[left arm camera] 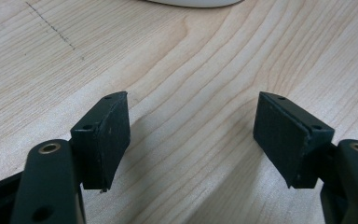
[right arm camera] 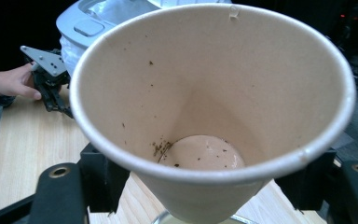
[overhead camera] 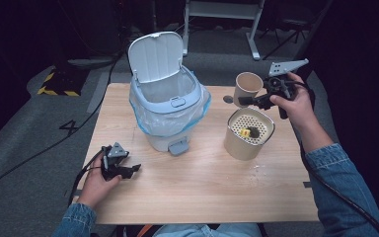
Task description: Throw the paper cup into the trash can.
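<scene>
A brown paper cup [overhead camera: 247, 84] is held off the table at the far right, with my right gripper [overhead camera: 249, 101] shut on its lower part. In the right gripper view the cup [right arm camera: 205, 93] faces the camera with its mouth, a few dark specks stuck inside, and the right gripper [right arm camera: 205, 186] has a jaw on each side of it. My left gripper [overhead camera: 131, 170] rests on the table at the near left. Its jaws stand open with bare wood between them [left arm camera: 191, 135]. The left gripper [right arm camera: 58, 105] also appears far off in the right gripper view.
A pale blue pedal bin [overhead camera: 170, 98] with a plastic liner and raised lid stands mid-table, also seen as the bin [right arm camera: 88, 18]. A beige round container [overhead camera: 237, 145] with a perforated insert holds a small yellow and a dark piece, below the cup.
</scene>
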A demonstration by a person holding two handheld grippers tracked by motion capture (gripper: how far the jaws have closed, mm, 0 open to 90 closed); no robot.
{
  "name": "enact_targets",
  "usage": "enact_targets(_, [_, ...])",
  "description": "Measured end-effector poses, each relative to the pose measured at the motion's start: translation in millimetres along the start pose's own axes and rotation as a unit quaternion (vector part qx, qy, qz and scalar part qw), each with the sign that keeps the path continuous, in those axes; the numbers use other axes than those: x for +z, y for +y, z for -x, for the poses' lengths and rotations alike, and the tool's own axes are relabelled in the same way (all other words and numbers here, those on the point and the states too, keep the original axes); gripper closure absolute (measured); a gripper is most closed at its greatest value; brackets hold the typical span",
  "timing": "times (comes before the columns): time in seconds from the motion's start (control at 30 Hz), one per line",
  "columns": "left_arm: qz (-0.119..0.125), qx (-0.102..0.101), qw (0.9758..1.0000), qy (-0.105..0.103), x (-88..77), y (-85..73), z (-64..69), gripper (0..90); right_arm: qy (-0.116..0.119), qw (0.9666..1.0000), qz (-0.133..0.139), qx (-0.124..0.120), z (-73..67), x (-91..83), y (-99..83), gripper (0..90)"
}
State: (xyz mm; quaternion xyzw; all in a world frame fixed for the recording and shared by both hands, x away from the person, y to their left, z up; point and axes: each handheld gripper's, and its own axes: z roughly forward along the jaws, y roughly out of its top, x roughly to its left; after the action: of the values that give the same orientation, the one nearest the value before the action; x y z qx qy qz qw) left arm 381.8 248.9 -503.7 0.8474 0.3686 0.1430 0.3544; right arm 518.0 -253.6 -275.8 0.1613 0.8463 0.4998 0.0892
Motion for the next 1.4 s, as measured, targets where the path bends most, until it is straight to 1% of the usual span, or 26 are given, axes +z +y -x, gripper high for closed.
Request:
enact_targets(0.17, [0.0, 0.002, 1.0, 0.001, 0.1, 0.0, 0.0, 27.8, 0.014, 0.9998, -0.005, -0.01, -0.1, 15.3, 15.3, 28.4])
enact_targets(0.37, [0.0, 0.002, 1.0, 0.001, 0.1, 0.1, 0.0, 27.8, 0.026, 0.9995, 0.0, -0.019, 0.1, 30.4, 32.3, 28.3])
enact_targets(0.43, [0.0, 0.002, 1.0, 0.001, 0.1, 0.0, 0.1, 27.8, 0.029, 0.9994, 0.002, -0.019, 0.0, 35.4, 37.8, 28.2])
enact_targets(0.57, [0.0, 0.002, 1.0, 0.001, 0.0, 0.1, 0.0, 27.8, 0.033, 0.9993, 0.009, -0.015, -0.6, 46.5, 48.3, 28.0])
enact_targets(0.6, [0.0, -0.001, 1.0, 0.0, 0.2, 0.0, 0.3, 27.8, 0.033, 0.9993, 0.011, -0.014, -1.1, 49.0, 51.4, 28.0])
enact_targets(0.7, [-0.001, 0.002, 1.0, 0.001, 0.0, 0.1, 0.0, 27.8, 0.032, 0.9992, 0.015, -0.018, -3.5, 57.1, 61.4, 28.0])
enact_targets(0.73, [0.0, -0.001, 1.0, 0.0, 0.2, 0.0, 0.3, 27.8, 0.032, 0.9992, 0.019, -0.016, -4.6, 60.2, 64.2, 28.0])
enact_targets(0.9, [0.0, -0.001, 1.0, 0.0, 0.2, 0.0, 0.3, 27.7, 0.033, 0.9986, 0.038, -0.015, -11.6, 78.0, 79.6, 28.0])
enact_targets(0.97, [0.0, 0.001, 1.0, 0.001, 0.2, 0.1, 0.1, 27.8, 0.035, 0.9986, 0.034, -0.017, -15.0, 87.5, 85.1, 27.9])
enact_targets(1.13, [0.0, -0.002, 1.0, -0.001, 0.5, 0.3, 0.0, 27.7, 0.042, 0.9985, 0.027, -0.021, -24.4, 108.7, 96.1, 27.9])
enact_targets(1.4, [0.0, -0.001, 1.0, -0.001, 0.8, 0.8, -0.4, 27.7, 0.04, 0.9988, 0.01, -0.027, -34.2, 134.4, 102.3, 27.8])
